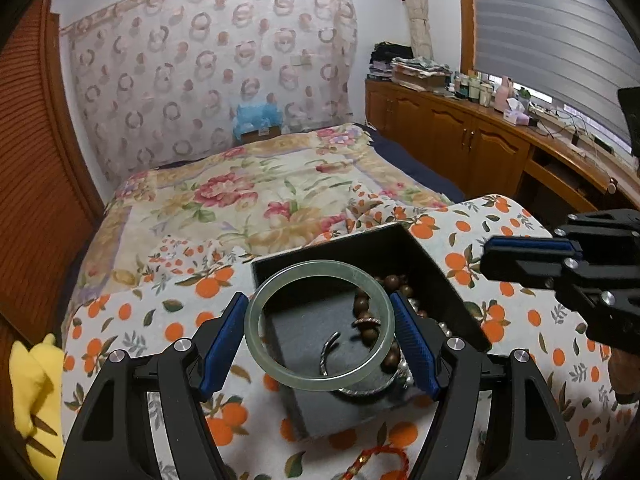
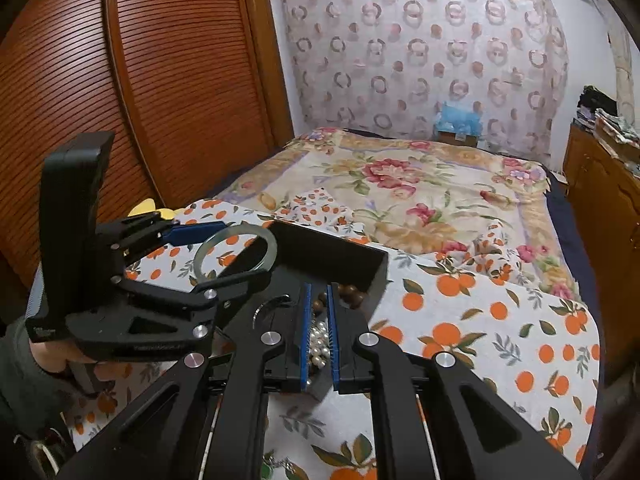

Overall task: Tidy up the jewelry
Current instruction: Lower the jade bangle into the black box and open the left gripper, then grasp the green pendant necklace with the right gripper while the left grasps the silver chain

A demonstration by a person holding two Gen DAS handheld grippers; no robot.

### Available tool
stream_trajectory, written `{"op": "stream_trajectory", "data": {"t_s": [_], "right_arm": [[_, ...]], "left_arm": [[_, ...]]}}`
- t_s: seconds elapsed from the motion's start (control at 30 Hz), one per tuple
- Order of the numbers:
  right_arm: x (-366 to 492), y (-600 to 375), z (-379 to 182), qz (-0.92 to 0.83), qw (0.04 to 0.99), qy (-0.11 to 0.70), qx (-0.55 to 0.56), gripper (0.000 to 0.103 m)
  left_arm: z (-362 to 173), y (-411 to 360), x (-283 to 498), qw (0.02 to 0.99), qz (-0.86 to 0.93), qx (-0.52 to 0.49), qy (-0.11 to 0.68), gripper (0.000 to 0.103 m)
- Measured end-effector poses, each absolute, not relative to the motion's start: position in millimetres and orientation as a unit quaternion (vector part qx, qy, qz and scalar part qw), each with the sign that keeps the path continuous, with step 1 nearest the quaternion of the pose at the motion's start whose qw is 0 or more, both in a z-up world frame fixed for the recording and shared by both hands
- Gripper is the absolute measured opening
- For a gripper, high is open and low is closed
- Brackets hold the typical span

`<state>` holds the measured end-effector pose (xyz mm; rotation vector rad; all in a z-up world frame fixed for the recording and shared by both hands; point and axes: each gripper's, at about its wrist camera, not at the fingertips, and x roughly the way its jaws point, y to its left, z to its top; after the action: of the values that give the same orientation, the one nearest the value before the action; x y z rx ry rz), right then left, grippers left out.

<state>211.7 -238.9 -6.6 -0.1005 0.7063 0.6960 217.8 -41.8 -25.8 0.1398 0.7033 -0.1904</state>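
My left gripper (image 1: 318, 322) is shut on a pale green jade bangle (image 1: 280, 280) and holds it level above the open black jewelry box (image 1: 432, 264). In the box lie brown wooden beads (image 1: 390, 282), a silver open ring (image 1: 330, 346) and pearls. In the right wrist view the bangle (image 2: 272, 246) hangs over the box's (image 2: 340, 252) left end. My right gripper (image 2: 318, 320) has its blue pads nearly together with nothing clamped; pearls (image 2: 318, 346) and brown beads show through the gap below. It also shows at the right in the left wrist view (image 1: 524, 256).
The box sits on an orange-print cloth (image 1: 480, 248) over a floral bedspread (image 1: 248, 196). A red and gold cord (image 1: 380, 460) lies in front of the box. A yellow plush toy (image 1: 32, 384) sits at the left edge. Wooden cabinets (image 1: 460, 136) line the right.
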Motion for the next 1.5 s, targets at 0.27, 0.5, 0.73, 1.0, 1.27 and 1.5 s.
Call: {"op": "stream_trajectory", "data": {"t_s": [0.27, 0.5, 0.73, 1.0, 1.27, 1.5], "right_arm": [[207.4, -259.4, -16.6, 0.321, 0.882, 0.343, -0.043, 0.009], [172.4, -266.2, -20.0, 0.316, 0.887, 0.333, -0.047, 0.009], [115.6, -263.1, -37.0, 0.308, 0.891, 0.329, -0.059, 0.009], [71.4, -267.6, -66.6, 0.304, 0.879, 0.363, -0.058, 0.009], [54.3, -282.9, -86.6, 0.285, 0.876, 0.383, -0.066, 0.029], [46.3, -281.0, -91.9, 0.290, 0.876, 0.380, -0.067, 0.029]], "left_arm": [[-18.0, -43.3, 217.8, 0.932, -0.098, 0.075, 0.342, 0.070], [-12.7, -35.1, 185.4, 0.932, -0.105, 0.066, 0.340, 0.070], [-22.7, -25.4, 118.6, 0.929, -0.131, 0.040, 0.343, 0.070], [-45.8, -39.6, 67.6, 0.914, -0.150, 0.048, 0.373, 0.070], [-66.7, -55.8, 49.5, 0.890, -0.161, 0.057, 0.422, 0.047], [-75.5, -75.6, 39.6, 0.876, -0.175, 0.075, 0.442, 0.034]]}}
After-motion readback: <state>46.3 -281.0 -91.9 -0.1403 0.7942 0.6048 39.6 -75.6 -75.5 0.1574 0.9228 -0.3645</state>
